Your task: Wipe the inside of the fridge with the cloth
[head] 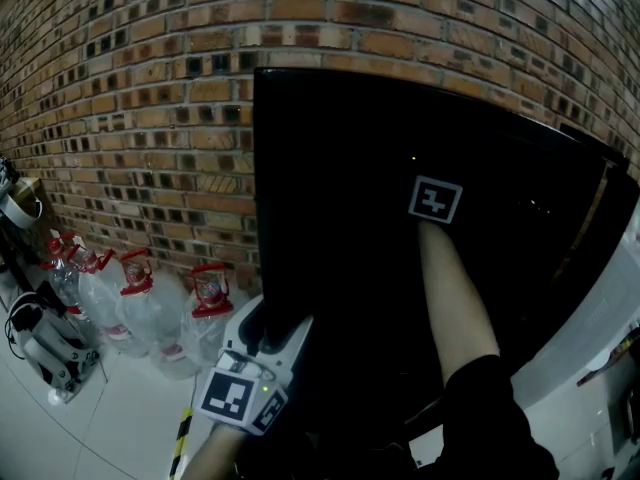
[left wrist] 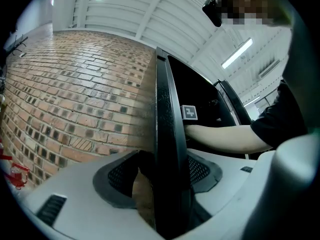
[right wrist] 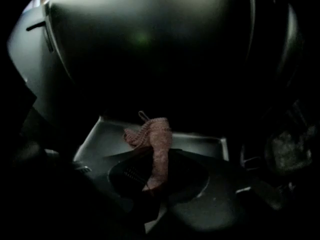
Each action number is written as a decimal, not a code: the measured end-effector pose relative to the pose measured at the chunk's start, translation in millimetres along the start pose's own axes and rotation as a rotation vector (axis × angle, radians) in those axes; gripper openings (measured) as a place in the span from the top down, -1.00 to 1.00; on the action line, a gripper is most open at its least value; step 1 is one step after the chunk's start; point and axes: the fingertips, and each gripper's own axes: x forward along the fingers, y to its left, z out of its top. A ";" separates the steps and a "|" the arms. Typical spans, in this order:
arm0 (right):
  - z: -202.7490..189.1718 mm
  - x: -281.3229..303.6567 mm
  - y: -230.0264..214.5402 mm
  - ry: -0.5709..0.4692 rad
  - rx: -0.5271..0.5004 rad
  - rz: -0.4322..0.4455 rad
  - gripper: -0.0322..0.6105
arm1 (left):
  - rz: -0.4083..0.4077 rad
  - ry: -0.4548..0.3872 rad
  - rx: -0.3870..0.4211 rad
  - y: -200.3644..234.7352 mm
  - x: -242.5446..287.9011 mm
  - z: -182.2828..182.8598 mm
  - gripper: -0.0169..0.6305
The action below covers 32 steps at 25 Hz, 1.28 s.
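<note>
The black fridge door (head: 340,218) stands open in the head view. My left gripper (head: 268,333) is shut on the door's edge (left wrist: 167,134); in the left gripper view the pads (left wrist: 120,176) sit on both sides of the panel. My right arm (head: 455,298) reaches into the dark fridge, and only the marker cube (head: 435,200) shows, the jaws being hidden. In the right gripper view my right gripper (right wrist: 155,176) is shut on a pinkish knitted cloth (right wrist: 152,144), which bunches up above the jaws. Ahead of it is the fridge's dim curved inner wall (right wrist: 150,44).
A brick wall (head: 130,98) runs behind the fridge. Several large water bottles with red caps (head: 150,308) stand on the white tiled floor at its foot. A white device (head: 40,338) lies at the far left, and a yellow-black strip (head: 182,438) marks the floor.
</note>
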 end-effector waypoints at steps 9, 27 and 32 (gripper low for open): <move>-9.2 -8.2 -21.2 -0.036 0.133 -0.115 0.67 | -0.005 -0.009 -0.006 -0.9 -0.6 0.5 0.12; -28.3 -22.8 -75.5 -0.039 0.274 -0.338 0.67 | -0.005 -0.031 -0.020 0.0 -1.7 -1.4 0.12; -43.1 -31.2 -77.8 -0.028 0.388 -0.346 0.67 | -0.005 -0.032 -0.020 0.2 -2.1 -2.2 0.12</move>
